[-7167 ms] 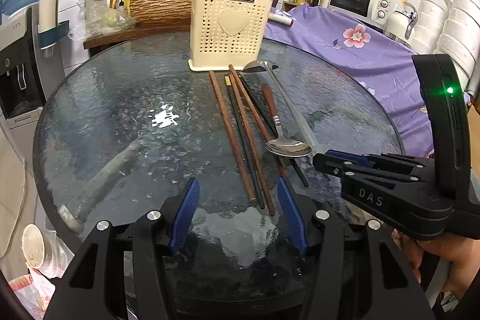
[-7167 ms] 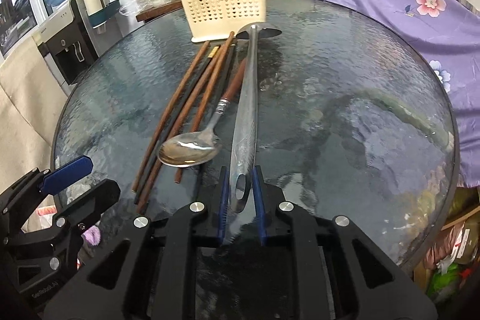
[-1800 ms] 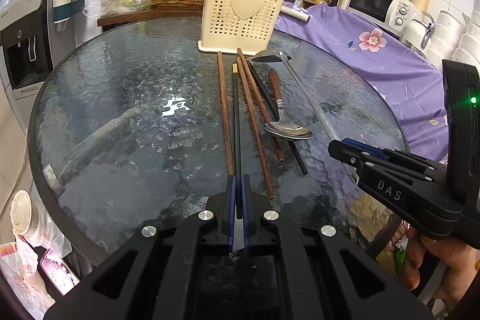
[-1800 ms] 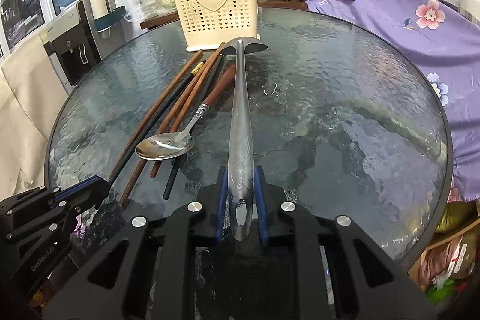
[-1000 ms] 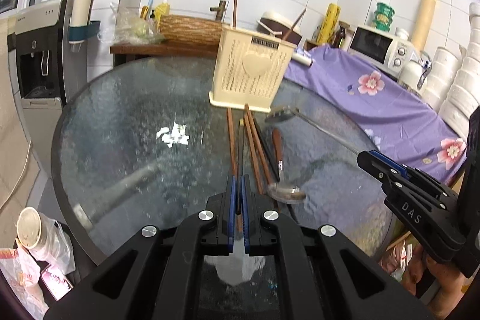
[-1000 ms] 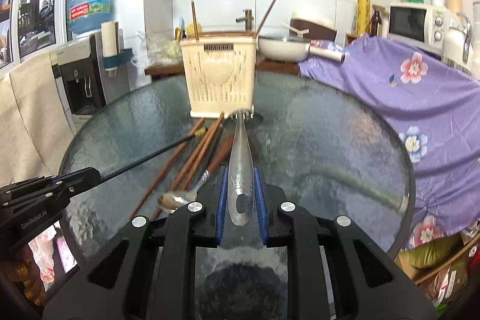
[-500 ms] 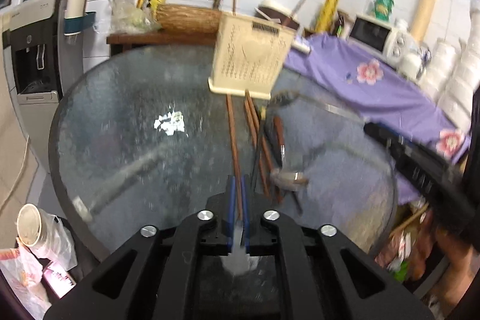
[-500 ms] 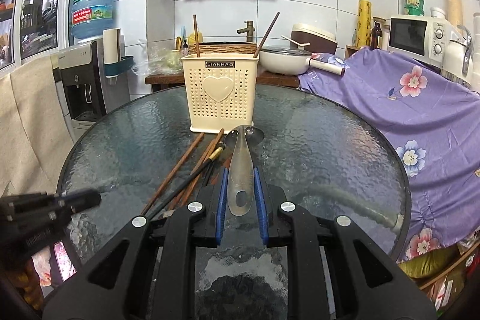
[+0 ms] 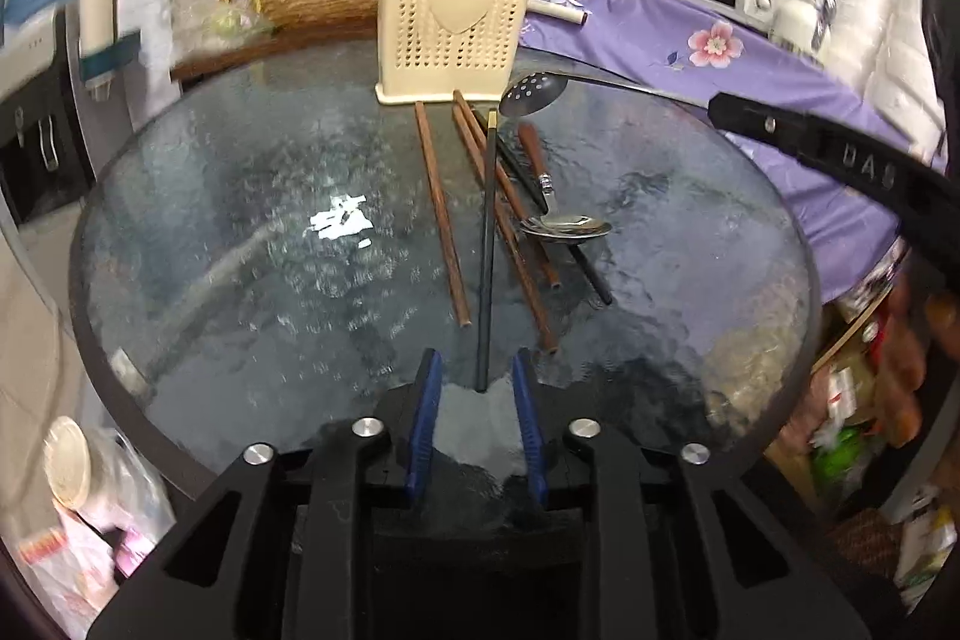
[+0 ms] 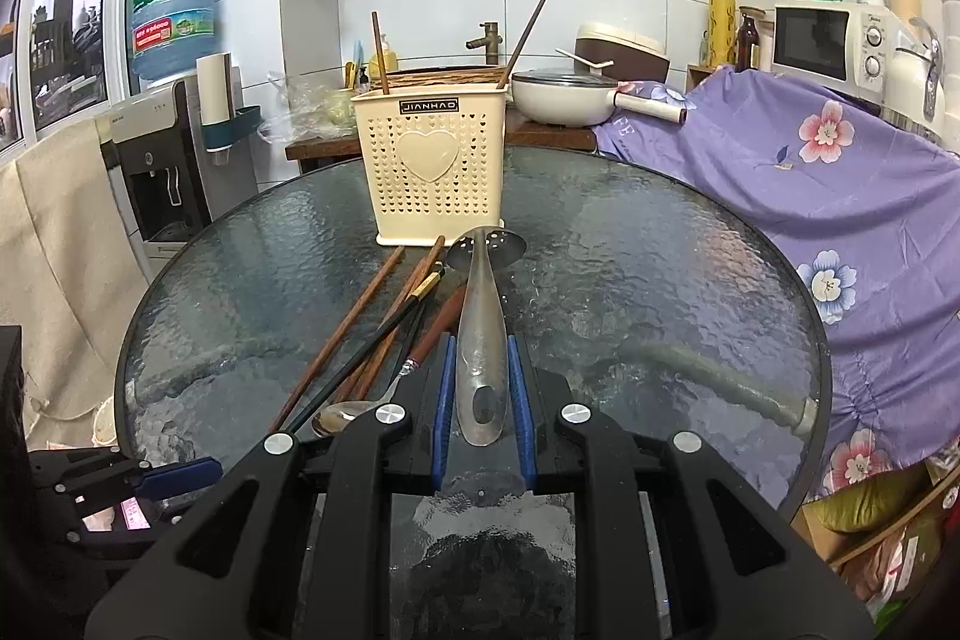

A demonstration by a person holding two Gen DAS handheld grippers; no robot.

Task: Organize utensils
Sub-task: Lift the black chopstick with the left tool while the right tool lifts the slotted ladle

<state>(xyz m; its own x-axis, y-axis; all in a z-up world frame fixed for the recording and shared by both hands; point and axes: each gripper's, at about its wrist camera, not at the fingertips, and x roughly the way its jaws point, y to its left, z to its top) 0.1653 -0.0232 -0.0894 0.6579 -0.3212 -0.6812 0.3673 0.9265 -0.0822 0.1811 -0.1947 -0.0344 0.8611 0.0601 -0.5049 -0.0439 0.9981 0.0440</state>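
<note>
My left gripper (image 9: 474, 388) is open; a black chopstick (image 9: 487, 244) lies loose between its blue pads, its tip pointing toward the cream utensil basket (image 9: 453, 22). Several brown chopsticks (image 9: 441, 214) and a metal spoon (image 9: 564, 225) lie on the round glass table (image 9: 240, 196). My right gripper (image 10: 483, 388) is shut on the handle of a steel slotted ladle (image 10: 483, 316), held above the table with its bowl near the basket (image 10: 432, 166). The ladle's bowl shows in the left wrist view (image 9: 533, 91).
Two chopsticks stand in the basket (image 10: 378, 52). A purple flowered cloth (image 10: 810, 172) covers the counter at the right, with a microwave (image 10: 834, 40) and a pan (image 10: 570, 97) behind. A water dispenser (image 10: 162, 148) stands at the left.
My left gripper has opened and let go of the black chopstick, which now rests loose on the table. My right gripper keeps the ladle lifted, a little nearer the basket.
</note>
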